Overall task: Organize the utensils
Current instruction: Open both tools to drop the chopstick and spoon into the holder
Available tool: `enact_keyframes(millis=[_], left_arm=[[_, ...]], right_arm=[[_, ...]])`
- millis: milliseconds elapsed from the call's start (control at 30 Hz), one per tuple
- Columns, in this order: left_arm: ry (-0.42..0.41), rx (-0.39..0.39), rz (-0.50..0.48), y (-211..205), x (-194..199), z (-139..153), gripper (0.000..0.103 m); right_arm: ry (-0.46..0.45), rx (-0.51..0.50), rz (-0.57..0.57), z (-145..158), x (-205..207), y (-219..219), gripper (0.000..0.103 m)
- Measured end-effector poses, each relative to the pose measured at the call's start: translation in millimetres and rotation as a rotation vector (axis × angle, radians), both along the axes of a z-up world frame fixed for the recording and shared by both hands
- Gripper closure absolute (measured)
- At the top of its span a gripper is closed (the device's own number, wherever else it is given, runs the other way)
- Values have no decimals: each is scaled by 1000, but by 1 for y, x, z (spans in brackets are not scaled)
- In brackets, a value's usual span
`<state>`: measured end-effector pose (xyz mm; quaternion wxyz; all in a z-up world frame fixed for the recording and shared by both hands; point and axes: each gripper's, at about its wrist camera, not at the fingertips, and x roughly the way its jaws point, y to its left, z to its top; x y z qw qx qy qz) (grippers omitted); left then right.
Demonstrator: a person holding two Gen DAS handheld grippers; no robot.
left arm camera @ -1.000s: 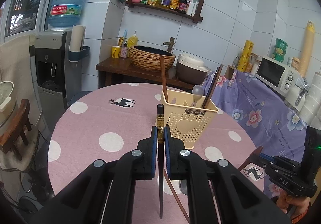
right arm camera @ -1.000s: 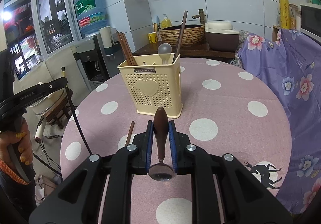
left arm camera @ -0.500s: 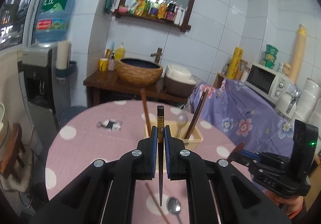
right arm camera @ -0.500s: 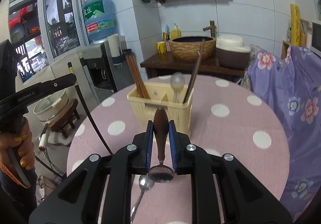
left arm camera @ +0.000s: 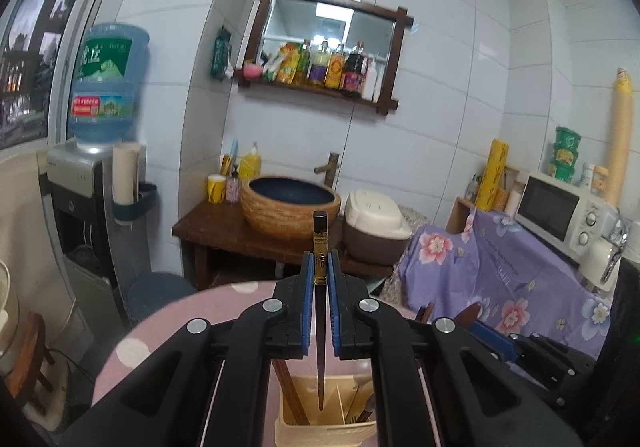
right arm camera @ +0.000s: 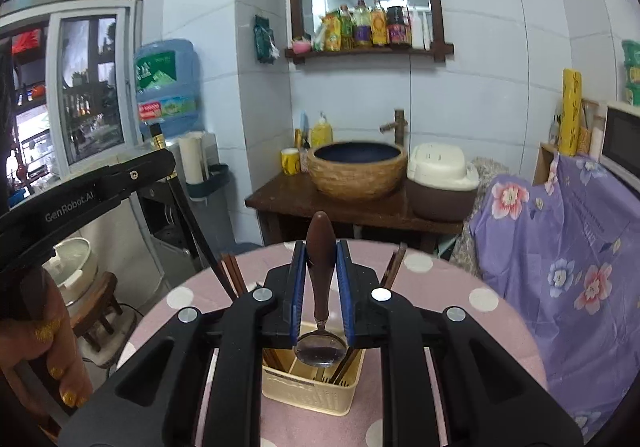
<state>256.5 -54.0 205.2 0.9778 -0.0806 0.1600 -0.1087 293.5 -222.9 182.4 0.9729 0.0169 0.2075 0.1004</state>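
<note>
Left wrist view: left tool (left arm camera: 320, 267), blue pads pinching a dark chopstick (left arm camera: 320, 331) w/ gold band near its top end. Chopstick stands approx. upright; top end rises above the pads, pointed tip hangs over the open top of the cream utensil holder (left arm camera: 326, 425). Holder sits on the bench (left arm camera: 200, 311), a round top w/ pink polka-dot cloth. Holder is divided into compartments; brown chopsticks lean in its left one, further utensils at its right side. Which compartment the tip is over cannot be told.

Right wrist view: right tool (right arm camera: 322, 267), pads pressed on the brown wooden handle of a spoon (right arm camera: 320, 299). Handle up, metal bowl down; bowl hangs just over the holder (right arm camera: 308, 387), above its mid section. Holder lies toward the bench's (right arm camera: 460, 287) near-centre, w/ brown chopsticks sticking out at its left and right sides.

Same view, left edge: the left tool (right arm camera: 160, 163) seen side-on w/ its chopstick (right arm camera: 192, 219) slanting down toward the holder's left side; a person's hand (right arm camera: 52, 347) grips that tool's body.

Background: wooden side table w/ basin (right arm camera: 356, 171), rice cooker (right arm camera: 440, 175), water dispenser (left arm camera: 80, 207), mirror shelf w/ bottles (left arm camera: 324, 67).
</note>
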Motion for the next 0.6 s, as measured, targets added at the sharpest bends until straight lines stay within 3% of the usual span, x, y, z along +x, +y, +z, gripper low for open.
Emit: enact_keyframes(millis=[267,400,600], left_arm=[[111,23,-15,-4,7,-69,95],[167,29,-12,-4,12,-96,95],[158,48,-16,-5,10,-95,95]], right_arm=[[116,19,1,-68,17,1,87],[99,9,-5,-78,16,3,87],[97,26,-6,-84,17,1,87]])
